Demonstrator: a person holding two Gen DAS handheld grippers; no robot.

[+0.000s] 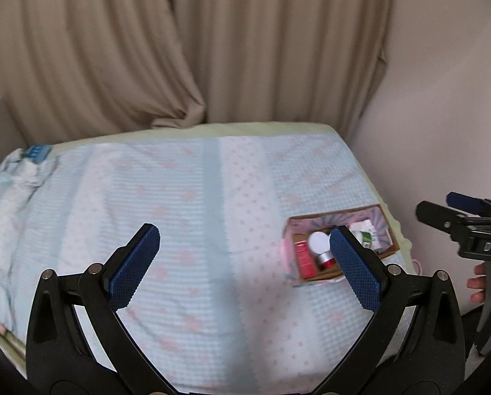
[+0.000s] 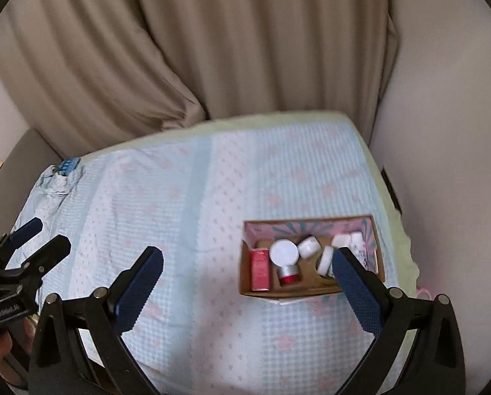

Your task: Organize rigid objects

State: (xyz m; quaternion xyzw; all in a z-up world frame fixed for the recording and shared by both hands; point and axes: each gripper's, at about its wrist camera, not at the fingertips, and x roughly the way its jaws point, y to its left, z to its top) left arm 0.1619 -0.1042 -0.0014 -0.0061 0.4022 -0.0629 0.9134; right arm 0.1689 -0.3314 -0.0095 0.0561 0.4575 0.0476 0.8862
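An open cardboard box (image 2: 311, 291) with a pink patterned lining stands on the bed at the right; it also shows in the left wrist view (image 1: 290, 263). Inside lie a red carton (image 2: 259, 270), a white round lid (image 2: 283, 252), a red jar with a silver cap (image 2: 288, 274) and several white bottles and jars (image 2: 309, 246). My left gripper (image 1: 245, 242) is open and empty above the bedspread, left of the box. My right gripper (image 2: 248, 263) is open and empty, its right finger over the box's near right corner.
A light blue bedspread (image 2: 179, 217) with pink marks covers the bed. A beige curtain (image 2: 212, 49) hangs behind. A wall (image 2: 443, 164) runs along the right side. A small blue object (image 2: 68, 165) lies at the far left corner on crumpled cloth.
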